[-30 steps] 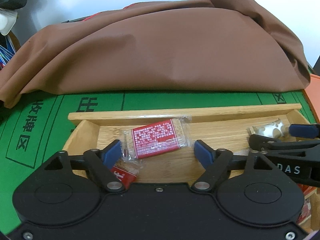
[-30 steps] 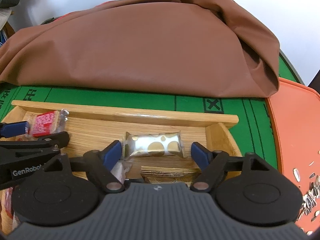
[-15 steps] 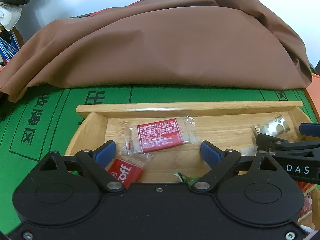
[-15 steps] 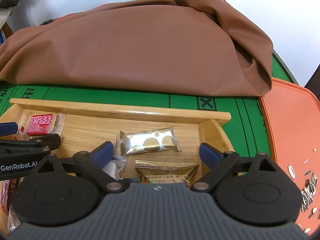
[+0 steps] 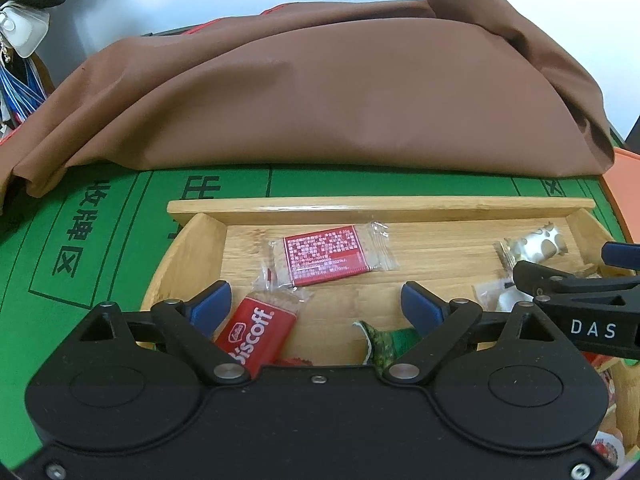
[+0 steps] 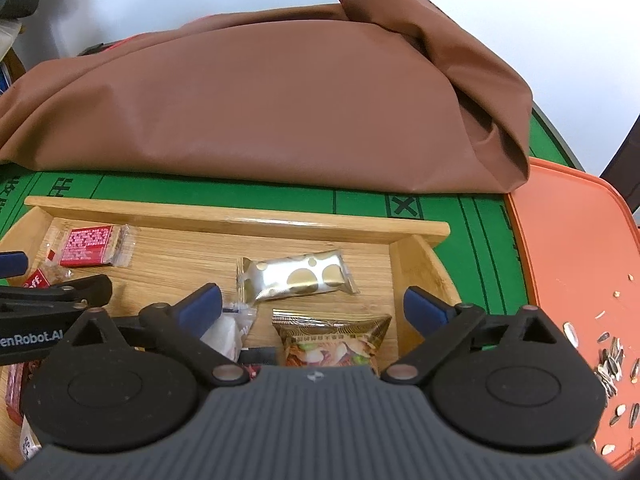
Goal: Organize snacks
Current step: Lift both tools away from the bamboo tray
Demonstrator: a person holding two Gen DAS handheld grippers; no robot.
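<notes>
Landmark: shallow rectangular bamboo tray [image 5: 380, 210] [image 6: 236, 214] lying on a green felt table mat [image 5: 100, 240] [image 6: 476, 232] printed with dark lines and characters.

Left gripper [image 5: 316, 306]: black body with blue pads, poised over the tray's left half; its jaws stand wide apart after just opening, and nothing is pinched between them.

Right gripper [image 6: 312, 306]: grey ribbed body with blue pads, poised over the tray's right half; its jaws have just been opening further and now gape wide, gripping nothing.

Red-label biscuit in clear wrapper [image 5: 326, 260] [image 6: 86, 245]: flat on the tray floor near the far wall, left of centre, just beyond the left gripper's pads and free of them.

Red Biscoff packet [image 5: 256, 334]: on the tray floor beside the left gripper's left pad, its lower end hidden under the gripper body.

Green crinkled wrapper [image 5: 384, 340]: near the tray's front, by the left gripper's right pad, partly hidden.

Silver pouch with gold dots [image 6: 296, 276] [image 5: 534, 246]: on the tray floor toward the right end, lying loose ahead of the right gripper's pads.

Gold snack bag with pictured food [image 6: 330, 338]: nearer than the silver pouch, below the gap of the right gripper's jaws.

White clear-wrapped sweet [image 6: 230, 328]: beside the right gripper's left pad.

Brown cloth heap [image 5: 320, 92] [image 6: 260, 92]: on the mat behind the tray's far wall.

Orange plastic board [image 6: 576, 248]: right of the tray, strewn with sunflower seeds [image 6: 612, 364].
</notes>
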